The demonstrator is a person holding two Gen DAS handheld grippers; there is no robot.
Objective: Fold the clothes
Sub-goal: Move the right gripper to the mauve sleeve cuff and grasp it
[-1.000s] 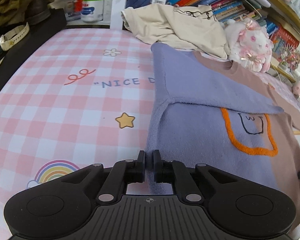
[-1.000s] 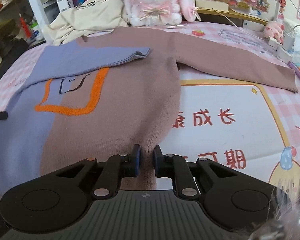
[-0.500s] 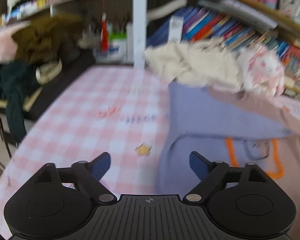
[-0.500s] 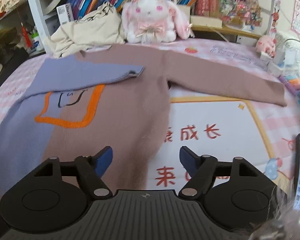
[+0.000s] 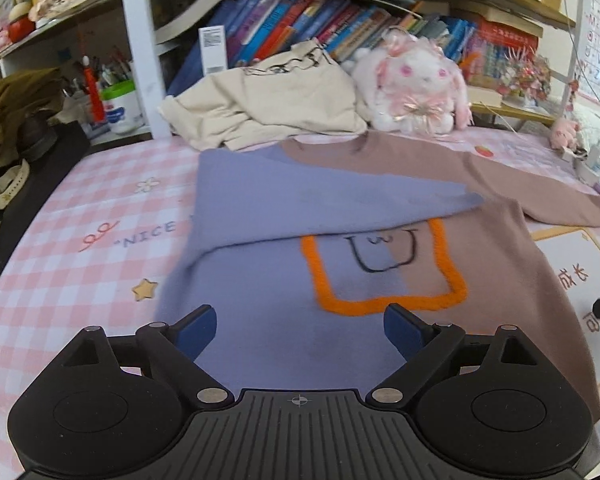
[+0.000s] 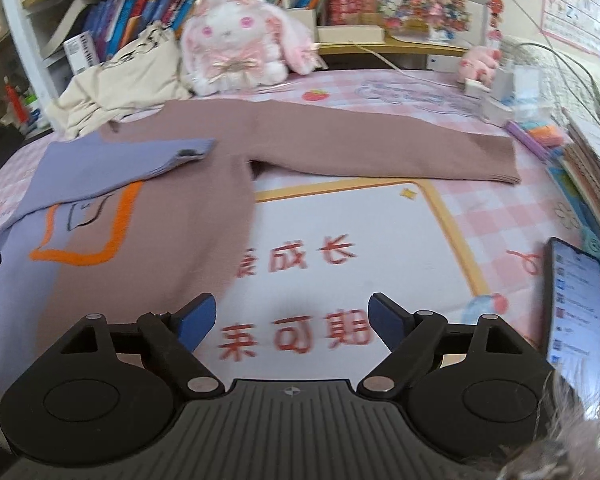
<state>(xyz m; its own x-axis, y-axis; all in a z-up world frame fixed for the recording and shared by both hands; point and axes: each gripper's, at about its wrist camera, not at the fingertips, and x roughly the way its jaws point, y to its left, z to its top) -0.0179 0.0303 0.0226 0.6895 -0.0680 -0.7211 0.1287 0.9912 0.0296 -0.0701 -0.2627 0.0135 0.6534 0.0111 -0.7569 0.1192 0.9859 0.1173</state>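
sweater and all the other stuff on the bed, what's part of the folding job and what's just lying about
Part of the job:
sweater
purple sleeve, folded in
brown sleeve, still spread out
cream shirt, unfolded

Lying about:
plush bunny
phone
books

The left gripper (image 5: pixel 299 325) points down at a slant, its jaws wide apart and opening, nothing between the blue pads (image 5: pixel 196 328). The right gripper (image 6: pixel 292 316) is tilted likewise, its jaws spread, opening, and empty.
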